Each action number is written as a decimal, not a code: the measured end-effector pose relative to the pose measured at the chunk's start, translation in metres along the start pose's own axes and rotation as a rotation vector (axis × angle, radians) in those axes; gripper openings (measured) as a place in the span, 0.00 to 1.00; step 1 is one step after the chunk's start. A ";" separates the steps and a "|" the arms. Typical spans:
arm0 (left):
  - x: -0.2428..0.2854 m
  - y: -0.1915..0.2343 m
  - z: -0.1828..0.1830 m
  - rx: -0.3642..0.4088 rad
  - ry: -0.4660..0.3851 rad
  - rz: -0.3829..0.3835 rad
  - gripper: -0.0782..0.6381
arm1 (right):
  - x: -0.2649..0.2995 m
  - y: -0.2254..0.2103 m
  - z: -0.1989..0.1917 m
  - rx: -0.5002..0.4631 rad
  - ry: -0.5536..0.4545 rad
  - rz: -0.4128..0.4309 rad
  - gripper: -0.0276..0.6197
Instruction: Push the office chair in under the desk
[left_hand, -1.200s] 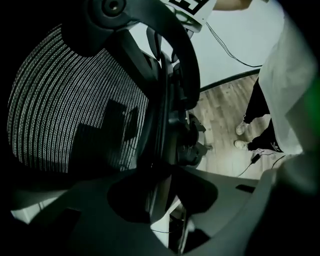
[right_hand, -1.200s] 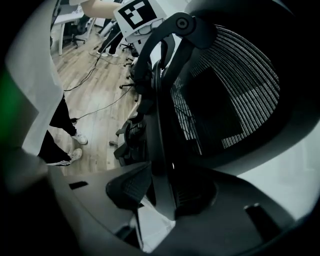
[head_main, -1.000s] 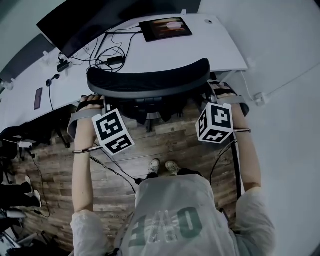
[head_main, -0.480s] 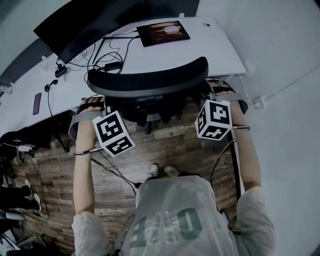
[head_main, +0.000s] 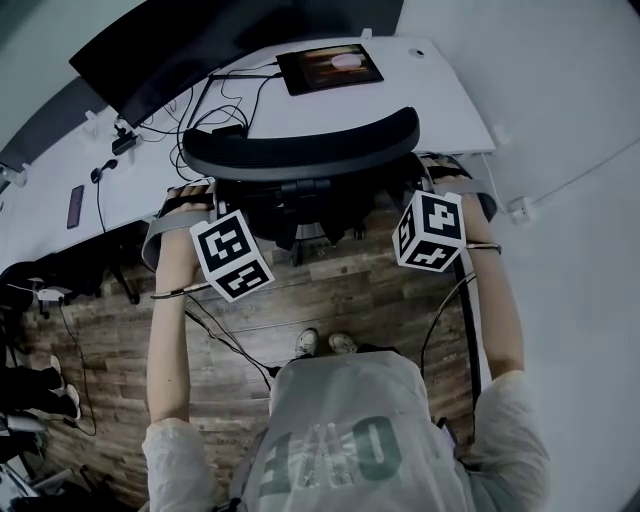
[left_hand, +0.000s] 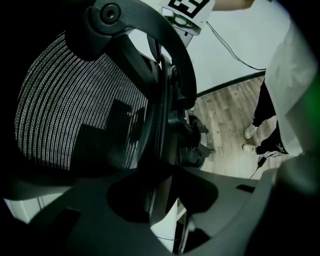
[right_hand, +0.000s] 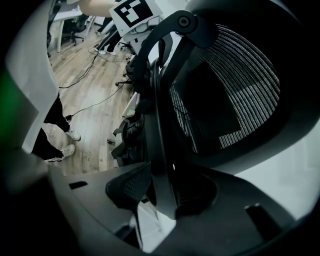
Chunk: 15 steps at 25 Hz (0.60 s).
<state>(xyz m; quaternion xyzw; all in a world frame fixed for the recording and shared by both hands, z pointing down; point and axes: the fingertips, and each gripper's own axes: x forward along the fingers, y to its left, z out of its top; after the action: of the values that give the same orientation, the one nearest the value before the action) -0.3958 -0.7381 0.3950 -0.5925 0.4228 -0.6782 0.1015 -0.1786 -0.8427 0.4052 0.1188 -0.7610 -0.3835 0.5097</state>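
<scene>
Chair (head_main: 300, 150): backrest at the white bench's (head_main: 430, 105) front edge | left tongs (left_hand: 160, 200): clenched on backrest's left rim | right tongs (right_hand: 165, 195): clenched on its right rim | bench: monitor (head_main: 170, 45), tablet (head_main: 330, 67), cables (head_main: 215, 105) | floor (head_main: 340, 290): wood planks, another cable trailing

Floor: wood planks (head_main: 350, 290), mixed brown tones, with black cables (head_main: 230, 340) trailing loose over them. White wall (head_main: 570, 120) on the right with a black baseboard (left_hand: 230, 85) along its foot. More office chairs (right_hand: 77, 27) further back in the room. Lighting is flat and even.
</scene>
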 end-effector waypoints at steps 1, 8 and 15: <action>0.002 0.002 0.000 0.000 0.002 -0.002 0.31 | 0.002 -0.002 0.000 0.002 0.001 -0.002 0.27; 0.008 0.009 0.016 0.000 -0.032 -0.006 0.31 | 0.016 -0.018 -0.016 0.009 0.046 -0.016 0.28; 0.013 0.012 0.033 0.011 -0.070 0.016 0.31 | 0.026 -0.031 -0.033 0.015 0.077 -0.014 0.29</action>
<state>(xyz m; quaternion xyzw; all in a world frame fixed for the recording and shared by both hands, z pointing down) -0.3745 -0.7686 0.3937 -0.6118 0.4199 -0.6587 0.1248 -0.1684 -0.8937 0.4072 0.1428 -0.7427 -0.3765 0.5350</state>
